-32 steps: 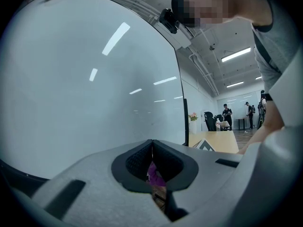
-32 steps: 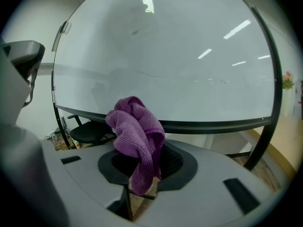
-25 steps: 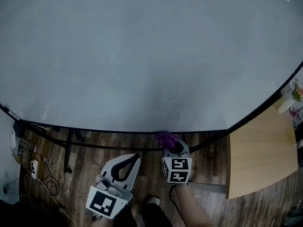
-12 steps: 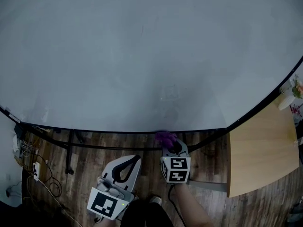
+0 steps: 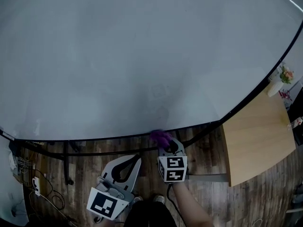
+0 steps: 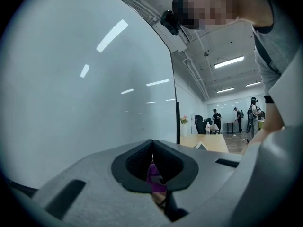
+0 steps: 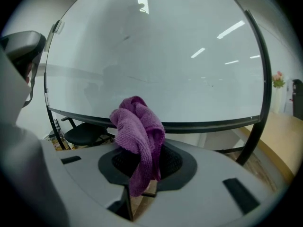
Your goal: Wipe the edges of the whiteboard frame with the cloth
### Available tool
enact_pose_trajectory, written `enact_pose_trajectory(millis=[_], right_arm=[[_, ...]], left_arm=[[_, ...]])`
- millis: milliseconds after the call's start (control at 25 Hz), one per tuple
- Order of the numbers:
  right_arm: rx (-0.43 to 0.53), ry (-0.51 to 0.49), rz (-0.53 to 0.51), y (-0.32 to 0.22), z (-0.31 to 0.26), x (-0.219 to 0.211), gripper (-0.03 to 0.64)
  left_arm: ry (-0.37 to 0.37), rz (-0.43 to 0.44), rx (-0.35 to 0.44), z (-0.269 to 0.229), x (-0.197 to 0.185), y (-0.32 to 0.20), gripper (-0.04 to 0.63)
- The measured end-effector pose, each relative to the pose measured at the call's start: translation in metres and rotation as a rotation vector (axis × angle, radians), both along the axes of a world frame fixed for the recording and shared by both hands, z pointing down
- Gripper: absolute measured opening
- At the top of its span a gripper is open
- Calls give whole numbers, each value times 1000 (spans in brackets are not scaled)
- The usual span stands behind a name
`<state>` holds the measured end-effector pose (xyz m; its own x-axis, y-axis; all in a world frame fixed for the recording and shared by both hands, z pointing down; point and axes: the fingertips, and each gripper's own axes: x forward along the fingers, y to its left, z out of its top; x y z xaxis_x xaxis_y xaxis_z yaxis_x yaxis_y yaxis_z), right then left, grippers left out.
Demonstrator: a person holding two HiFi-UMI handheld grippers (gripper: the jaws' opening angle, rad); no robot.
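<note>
Right tongs are clamped on the purple cloth, which is bunched right up at the bottom edge of the whiteboard frame. Left tongs are pinched together with nothing in them. Looks like it's mid-wipe on the bottom rail, so I'd guess the next move is a steady slide along it.

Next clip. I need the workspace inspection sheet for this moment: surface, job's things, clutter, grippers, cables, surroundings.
Surface: whiteboard mostly bare, with faint marks; black frame runs along its lower edge.
Job's things: purple cloth bunched, up at the lower frame edge; contact not certain.
Clutter: nothing seen on the board.
Grippers: right gripper shut on the cloth; left gripper shut and empty, held low beside it.
Cables: loose cables on the wooden floor at left.
Surroundings: wooden table at right, flowers beyond it, people far off.
</note>
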<state>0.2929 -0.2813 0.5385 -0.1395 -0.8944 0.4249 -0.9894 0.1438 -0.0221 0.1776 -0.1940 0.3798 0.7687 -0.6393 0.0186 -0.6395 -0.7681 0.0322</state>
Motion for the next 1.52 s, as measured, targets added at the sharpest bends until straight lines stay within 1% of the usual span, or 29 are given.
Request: enact_pose_trajectory(millis=[360, 600, 760, 1080, 1280, 1520], right_arm=[[8, 9, 99, 6, -4, -3, 90], [8, -4, 135, 8, -4, -1, 89], [13, -19, 135, 6, -5, -1, 89], [26, -38, 99, 5, -4, 4, 89], [30, -45, 80, 5, -4, 13, 89], [24, -50, 61, 4, -4, 31, 89]], left_arm=[[11, 54, 1, 3, -28, 7, 17], [11, 49, -8, 5, -39, 7, 17], [16, 33, -2, 2, -42, 7, 17], [-2, 4, -10, 7, -30, 14, 17], [-15, -16, -11, 7, -18, 16, 17], [-13, -33, -9, 4, 4, 15, 17]])
